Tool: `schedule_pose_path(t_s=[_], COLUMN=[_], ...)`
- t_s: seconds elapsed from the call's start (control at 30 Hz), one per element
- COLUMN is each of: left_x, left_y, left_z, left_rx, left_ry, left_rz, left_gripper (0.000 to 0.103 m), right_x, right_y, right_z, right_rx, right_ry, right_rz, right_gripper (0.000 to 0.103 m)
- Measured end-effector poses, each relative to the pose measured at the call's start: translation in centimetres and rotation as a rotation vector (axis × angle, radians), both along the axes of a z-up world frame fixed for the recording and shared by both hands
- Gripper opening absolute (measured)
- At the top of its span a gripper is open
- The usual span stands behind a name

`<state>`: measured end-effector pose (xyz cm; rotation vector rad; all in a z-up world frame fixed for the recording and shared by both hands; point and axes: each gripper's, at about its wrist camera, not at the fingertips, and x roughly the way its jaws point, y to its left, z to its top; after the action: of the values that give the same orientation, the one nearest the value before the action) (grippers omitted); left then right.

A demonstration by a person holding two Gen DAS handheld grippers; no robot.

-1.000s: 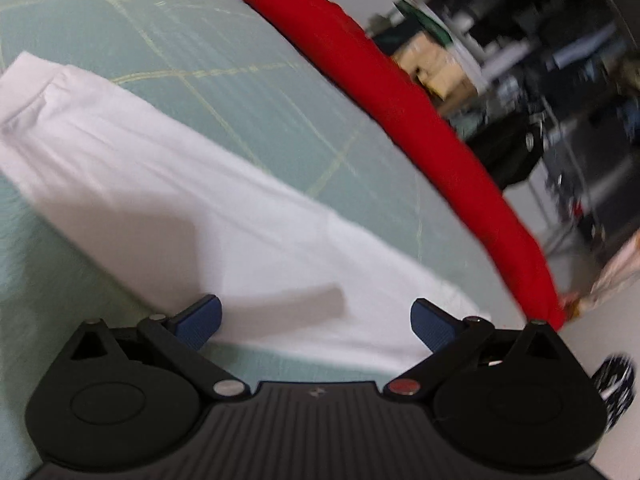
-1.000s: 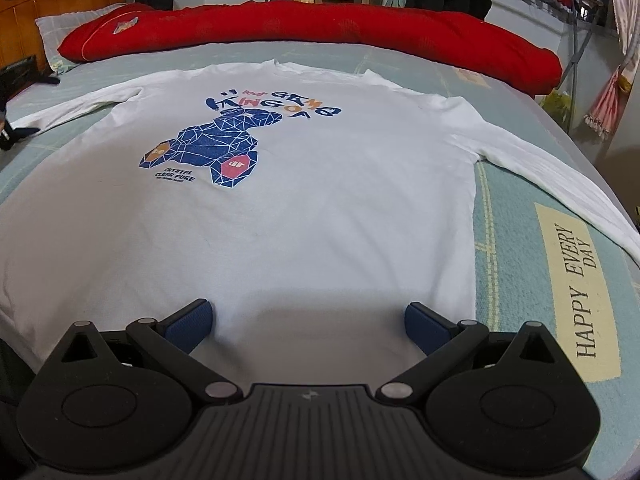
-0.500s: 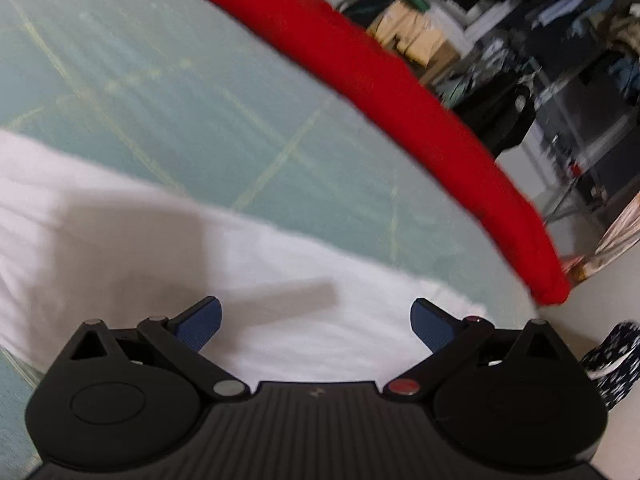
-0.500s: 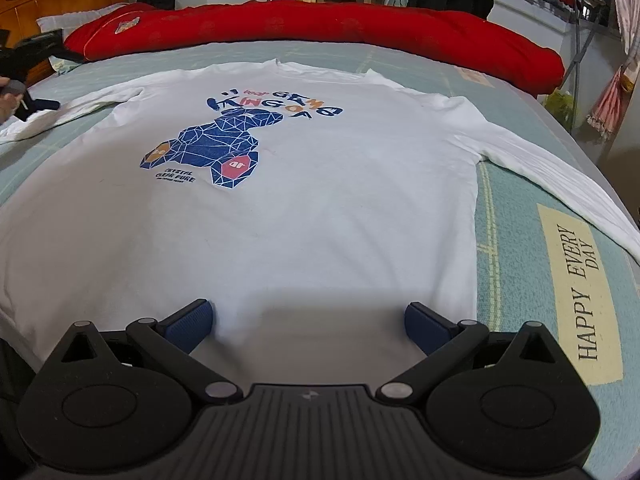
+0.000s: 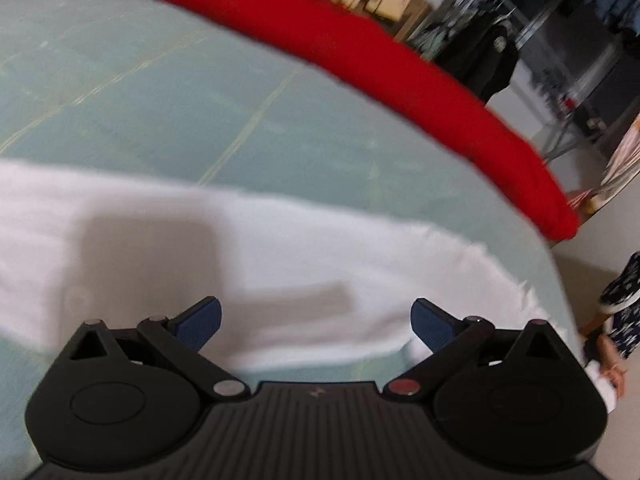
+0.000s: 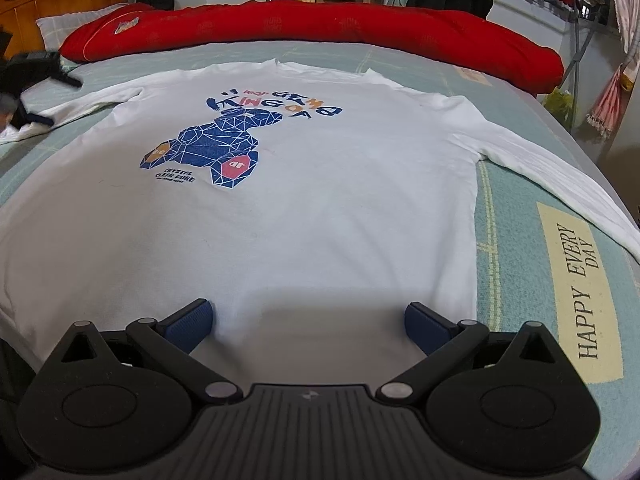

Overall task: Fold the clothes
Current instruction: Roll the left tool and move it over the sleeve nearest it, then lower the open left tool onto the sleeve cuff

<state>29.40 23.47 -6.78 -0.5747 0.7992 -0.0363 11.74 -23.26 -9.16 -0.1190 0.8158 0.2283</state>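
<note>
Shirt (image 6: 304, 200) flat on bed (image 6: 516, 216), sleeves spread. Left tongs (image 5: 316, 320) wide over sleeve (image 5: 248, 264); right tongs (image 6: 308, 322) wide at hem, both empty. Risk: blurred view, probably grabbing sheet too, bunching sleeve.

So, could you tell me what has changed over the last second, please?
The left tongs have travelled along the white sleeve toward the shirt body, closer to the cloth; its cuff has left their view. Nothing was gripped or released: both tongs remain open. The right tongs and the white shirt, spread flat on the bed, stayed as they were.
</note>
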Motion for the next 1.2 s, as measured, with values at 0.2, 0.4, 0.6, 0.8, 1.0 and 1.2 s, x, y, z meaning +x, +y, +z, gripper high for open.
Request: schedule_pose_path(t_s=[0.2, 0.4, 0.6, 0.8, 1.0, 1.2], left_x=[2.4, 0.5, -0.7, 1.8, 2.3, -1.1], left_y=[-2.7, -4.1, -3.4, -4.2, -5.8, -5.0], left_z=[-1.0, -3.0, -1.3, -0.2, -3.1, -2.4], left_rx=[-0.052, -0.059, -0.07, -0.126, -0.131, -0.146], left_ry=[-0.004, 0.01, 0.001, -0.066, -0.008, -0.012], left_rz=[-0.049, -0.077, -0.086, -0.086, -0.108, -0.11], left_gripper=[0.101, 0.1, 0.101, 0.101, 0.101, 0.101], right_x=[0.0, 0.0, 0.0, 0.0, 0.0, 0.0], right_y=[0.1, 0.1, 0.0, 0.1, 0.2, 0.2], right_z=[0.1, 0.1, 0.1, 0.0, 0.0, 0.0], right_rx=[-0.007, -0.003, 0.0, -0.001, -0.006, -0.001], right_ry=[0.009, 0.008, 0.006, 0.006, 0.011, 0.008], right_rz=[-0.008, -0.013, -0.012, -0.014, -0.021, -0.02], right_gripper=[0.103, 0.103, 0.103, 0.103, 0.103, 0.103])
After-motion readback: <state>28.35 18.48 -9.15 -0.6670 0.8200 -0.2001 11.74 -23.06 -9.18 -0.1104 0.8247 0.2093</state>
